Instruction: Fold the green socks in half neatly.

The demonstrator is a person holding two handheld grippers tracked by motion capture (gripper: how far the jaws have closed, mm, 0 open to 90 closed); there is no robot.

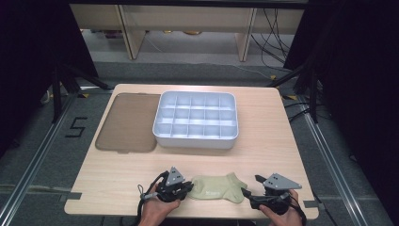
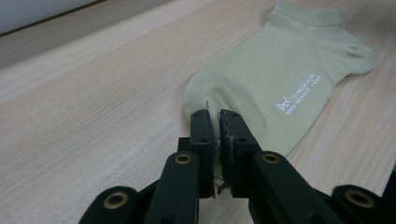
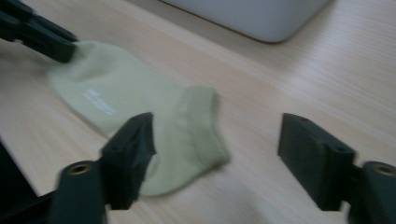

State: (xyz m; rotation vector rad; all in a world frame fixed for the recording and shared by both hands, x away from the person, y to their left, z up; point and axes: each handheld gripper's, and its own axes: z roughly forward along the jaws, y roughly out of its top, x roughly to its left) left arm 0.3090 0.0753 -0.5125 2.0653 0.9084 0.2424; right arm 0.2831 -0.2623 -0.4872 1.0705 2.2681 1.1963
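Observation:
A pale green ankle sock [image 1: 217, 187] lies flat near the table's front edge, between my two grippers. My left gripper [image 1: 190, 187] is shut on the sock's toe end; in the left gripper view the jaws [image 2: 219, 119] pinch the edge of the sock [image 2: 280, 74], which has white lettering on it. My right gripper [image 1: 251, 185] stands open at the cuff end. In the right gripper view its jaws [image 3: 217, 128] are wide apart, one over the sock [image 3: 140, 102] near the cuff, the other over bare wood. The left gripper [image 3: 46, 39] shows at that view's top left.
A light grey tray [image 1: 195, 140] divided into several compartments stands at the middle of the wooden table [image 1: 273, 141]. A brown translucent lid [image 1: 127, 122] lies flat to its left. Floor and shelving legs lie beyond the far edge.

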